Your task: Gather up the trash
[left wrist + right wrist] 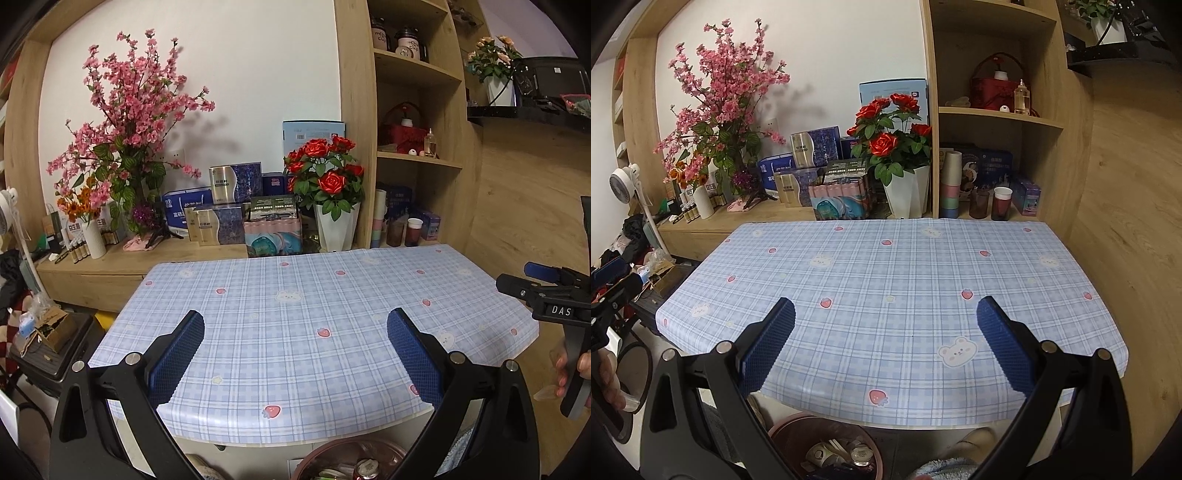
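Observation:
A table with a blue plaid cloth [295, 317] [894, 280] printed with strawberries and bears fills both views, and no loose item shows on it. Below its near edge stands a brown trash bin [351, 461] [831, 446] holding cans and wrappers. My left gripper [295, 354] is open above the table's near edge, nothing between its blue pads. My right gripper [886, 350] is open likewise over the near edge. The right gripper also shows at the right edge of the left wrist view [550, 291], held by a hand [565, 369].
Behind the table a wooden counter [122, 258] carries pink blossoms [129, 122], red roses in a white pot [332, 206] and several boxes. Shelves [997, 110] at right hold cups and jars. A fan [626, 181] and clutter stand at left. A slippered foot [975, 443] is under the table.

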Action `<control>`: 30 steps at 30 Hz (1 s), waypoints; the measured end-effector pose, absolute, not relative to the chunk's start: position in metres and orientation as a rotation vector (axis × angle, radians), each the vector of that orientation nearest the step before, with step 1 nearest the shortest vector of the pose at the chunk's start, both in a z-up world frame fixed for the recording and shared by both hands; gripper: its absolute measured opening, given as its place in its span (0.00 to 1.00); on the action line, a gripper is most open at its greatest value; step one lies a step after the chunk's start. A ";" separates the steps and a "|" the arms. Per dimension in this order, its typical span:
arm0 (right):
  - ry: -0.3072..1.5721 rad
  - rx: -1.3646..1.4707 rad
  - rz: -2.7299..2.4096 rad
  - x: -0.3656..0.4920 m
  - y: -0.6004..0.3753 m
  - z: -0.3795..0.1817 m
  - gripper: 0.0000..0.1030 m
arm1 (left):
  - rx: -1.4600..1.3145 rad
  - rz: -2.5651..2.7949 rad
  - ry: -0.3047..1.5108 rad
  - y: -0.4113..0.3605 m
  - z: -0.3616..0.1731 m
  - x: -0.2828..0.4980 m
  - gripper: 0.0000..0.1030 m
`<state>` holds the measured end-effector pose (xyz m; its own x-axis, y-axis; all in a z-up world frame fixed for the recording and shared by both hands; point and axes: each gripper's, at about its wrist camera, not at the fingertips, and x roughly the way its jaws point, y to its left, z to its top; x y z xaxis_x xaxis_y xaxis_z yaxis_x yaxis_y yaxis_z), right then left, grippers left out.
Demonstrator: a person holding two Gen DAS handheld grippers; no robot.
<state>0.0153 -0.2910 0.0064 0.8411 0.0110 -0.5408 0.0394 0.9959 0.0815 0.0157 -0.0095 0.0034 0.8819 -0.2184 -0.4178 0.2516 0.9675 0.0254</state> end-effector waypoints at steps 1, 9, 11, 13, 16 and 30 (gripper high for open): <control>0.570 0.092 -0.015 0.014 -0.292 0.007 0.94 | 0.079 -0.243 0.424 -0.010 0.004 0.015 0.94; 0.566 0.091 -0.017 0.013 -0.294 0.008 0.94 | 0.086 -0.236 0.415 -0.012 0.004 0.013 0.94; 0.565 0.090 -0.017 0.012 -0.295 0.008 0.94 | 0.084 -0.235 0.417 -0.011 0.004 0.013 0.94; 0.565 0.090 -0.017 0.012 -0.294 0.008 0.94 | 0.076 -0.233 0.421 -0.010 0.004 0.013 0.94; 0.566 0.089 -0.017 0.012 -0.294 0.007 0.94 | 0.070 -0.232 0.421 -0.009 0.005 0.014 0.94; 0.555 0.080 -0.009 0.009 -0.293 0.017 0.94 | 0.068 -0.221 0.405 -0.005 0.009 0.010 0.94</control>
<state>0.0091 -0.2933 0.0169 0.8497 0.0131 -0.5270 0.0304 0.9968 0.0737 0.0098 -0.0054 0.0091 0.8956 -0.1997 -0.3976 0.2265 0.9738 0.0212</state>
